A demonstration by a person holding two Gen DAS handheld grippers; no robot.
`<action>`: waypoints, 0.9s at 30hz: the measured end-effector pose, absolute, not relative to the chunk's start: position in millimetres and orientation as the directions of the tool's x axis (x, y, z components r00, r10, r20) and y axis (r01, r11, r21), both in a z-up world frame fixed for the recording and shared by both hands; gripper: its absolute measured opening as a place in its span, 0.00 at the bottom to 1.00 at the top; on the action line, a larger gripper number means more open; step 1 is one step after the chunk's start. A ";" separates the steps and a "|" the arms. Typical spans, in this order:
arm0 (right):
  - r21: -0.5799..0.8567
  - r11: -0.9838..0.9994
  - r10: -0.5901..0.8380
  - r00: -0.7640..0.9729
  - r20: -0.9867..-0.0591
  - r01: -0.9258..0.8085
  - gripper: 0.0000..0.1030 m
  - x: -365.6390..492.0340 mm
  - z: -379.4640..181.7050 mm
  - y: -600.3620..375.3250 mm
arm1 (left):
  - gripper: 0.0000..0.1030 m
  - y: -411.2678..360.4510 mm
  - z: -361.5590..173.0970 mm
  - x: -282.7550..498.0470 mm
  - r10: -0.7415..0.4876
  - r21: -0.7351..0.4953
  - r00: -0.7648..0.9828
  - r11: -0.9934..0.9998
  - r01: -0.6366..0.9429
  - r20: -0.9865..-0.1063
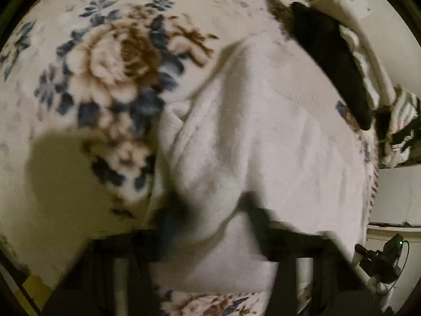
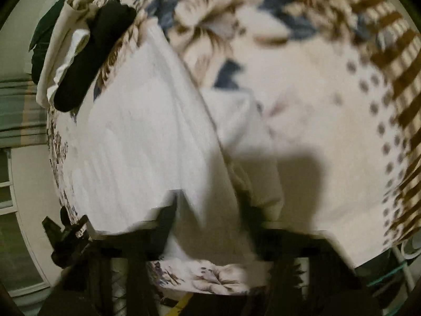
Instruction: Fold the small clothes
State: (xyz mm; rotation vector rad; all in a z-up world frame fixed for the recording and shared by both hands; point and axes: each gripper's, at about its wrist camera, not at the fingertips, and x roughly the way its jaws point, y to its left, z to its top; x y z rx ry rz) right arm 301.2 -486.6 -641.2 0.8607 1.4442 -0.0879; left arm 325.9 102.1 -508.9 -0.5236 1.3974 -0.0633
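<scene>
A white garment (image 1: pixel 263 137) lies on a floral blanket (image 1: pixel 105 60). My left gripper (image 1: pixel 214 208) is shut on a raised fold of its near edge; the cloth bunches up between the dark fingers (image 1: pixel 173 210). In the right wrist view the same white garment (image 2: pixel 136 131) is lifted, and my right gripper (image 2: pixel 208 210) is shut on its near edge, cloth draped between the fingers (image 2: pixel 252 210). Both views are blurred by motion.
A pile of black and white clothes (image 1: pixel 334 50) lies at the blanket's far side, also seen in the right wrist view (image 2: pixel 89 60). The blanket's edge drops off beside it. The other gripper (image 1: pixel 381 260) shows at the lower right.
</scene>
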 end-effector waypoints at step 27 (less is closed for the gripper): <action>0.469 0.799 0.449 0.144 -0.882 0.377 0.21 370.6 -661.0 -481.5 | 0.62 81.6 -518.8 374.7 -0.449 -0.472 0.195 0.877 -0.090 -0.872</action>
